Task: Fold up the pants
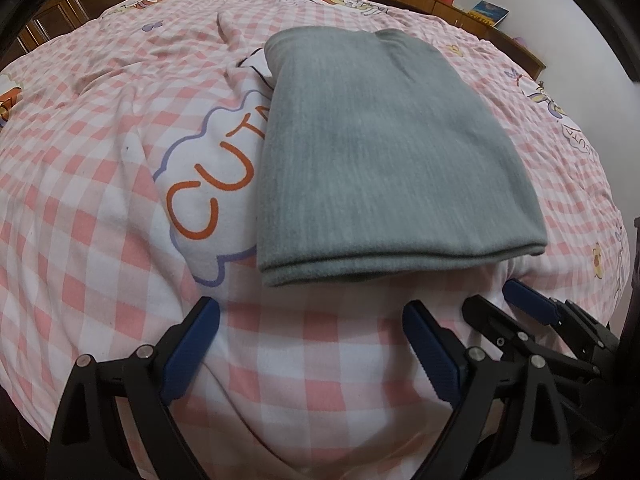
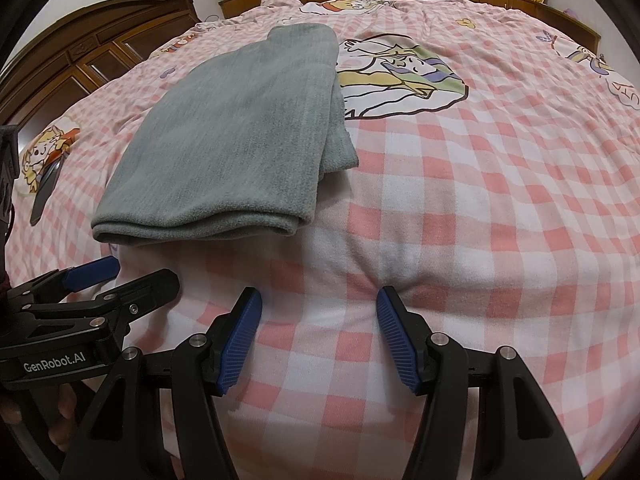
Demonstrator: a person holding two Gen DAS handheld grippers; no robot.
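Pants [image 1: 384,160] lie folded; both grippers' jaws tilt downward, spread, empty.

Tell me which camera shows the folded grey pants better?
The left wrist view: the folded grey fabric pants sit central and fill the frame, stacked near edge clear. The right wrist view shows them off to the left, but reveals the loose layers along their right side.

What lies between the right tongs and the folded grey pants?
Only bare checked bedcover lies between the right tongs and the folded grey pants, as the right wrist view shows; the open tongs touch no cloth of the pants.
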